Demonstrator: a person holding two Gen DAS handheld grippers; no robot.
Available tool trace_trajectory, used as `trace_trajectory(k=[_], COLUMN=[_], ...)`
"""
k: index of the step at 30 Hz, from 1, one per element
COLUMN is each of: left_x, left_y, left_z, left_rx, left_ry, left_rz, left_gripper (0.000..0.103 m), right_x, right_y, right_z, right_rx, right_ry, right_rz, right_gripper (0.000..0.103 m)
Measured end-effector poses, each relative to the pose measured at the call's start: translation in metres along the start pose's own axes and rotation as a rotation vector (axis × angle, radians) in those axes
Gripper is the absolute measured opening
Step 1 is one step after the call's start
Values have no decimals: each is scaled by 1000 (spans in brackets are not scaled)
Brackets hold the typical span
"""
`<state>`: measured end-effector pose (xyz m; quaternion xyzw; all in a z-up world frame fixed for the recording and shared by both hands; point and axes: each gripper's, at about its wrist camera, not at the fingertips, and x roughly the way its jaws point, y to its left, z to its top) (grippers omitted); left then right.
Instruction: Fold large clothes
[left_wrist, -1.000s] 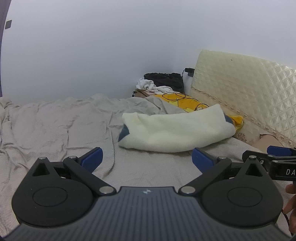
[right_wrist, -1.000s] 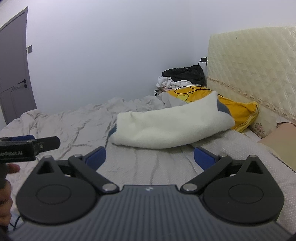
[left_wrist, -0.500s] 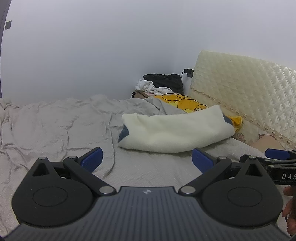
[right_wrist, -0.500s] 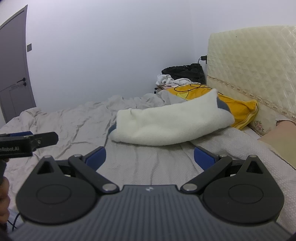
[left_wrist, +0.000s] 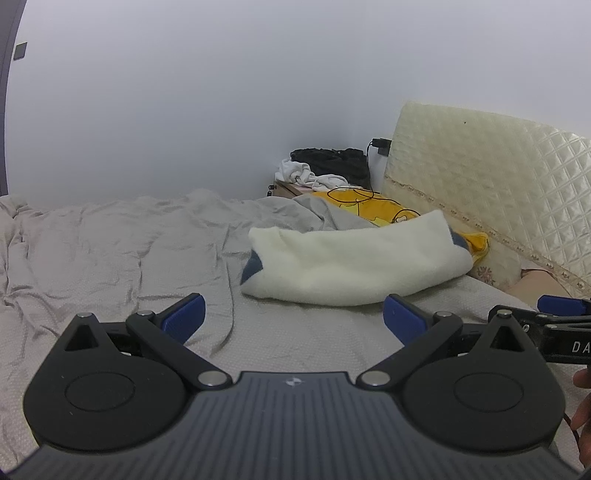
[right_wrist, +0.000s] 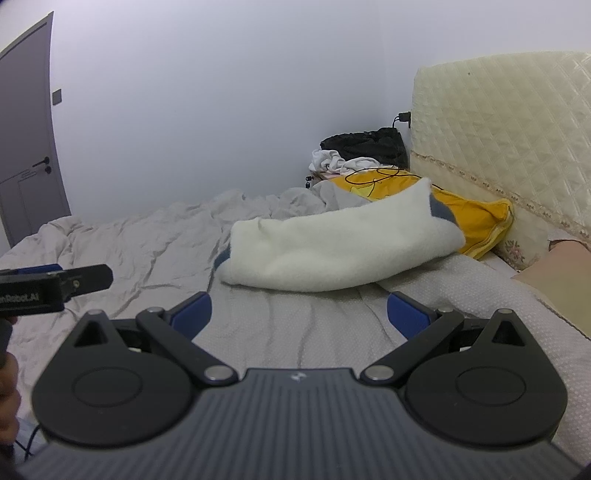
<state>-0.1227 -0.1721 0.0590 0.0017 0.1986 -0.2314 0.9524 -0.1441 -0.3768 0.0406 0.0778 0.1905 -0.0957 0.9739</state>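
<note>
A folded cream fleece garment (left_wrist: 354, 266) with dark blue patches lies across the grey bed sheet (left_wrist: 110, 251), its right end resting on a yellow pillow (left_wrist: 373, 212). My left gripper (left_wrist: 293, 319) hovers open above the sheet, a short way in front of the garment, holding nothing. The right wrist view shows the same garment (right_wrist: 340, 251) ahead of my right gripper (right_wrist: 299, 314), which is also open and empty. Each gripper shows at the edge of the other's view: the right gripper (left_wrist: 554, 317) and the left gripper (right_wrist: 55, 280).
A cream quilted headboard (left_wrist: 480, 184) stands at the right. A bedside stand in the corner carries a black bag (left_wrist: 332, 158) and white clothes (left_wrist: 314, 177). A black cable (right_wrist: 373, 173) loops over the yellow pillow (right_wrist: 472, 221). A grey door (right_wrist: 26, 147) is at far left.
Both grippers have shifted only slightly, and the garment sits a touch lower in the right wrist view. Nothing was taken hold of or let go.
</note>
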Motion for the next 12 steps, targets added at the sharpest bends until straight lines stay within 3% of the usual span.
trace_trajectory(k=[12], left_x=[-1], left_y=[-5], left_z=[0], left_rx=[10], left_ry=[2], left_rz=[14], left_gripper=[103], right_x=[-4], right_y=[2], right_z=[-1], right_rx=[4], right_ry=[-1], right_rz=[-7], right_gripper=[103])
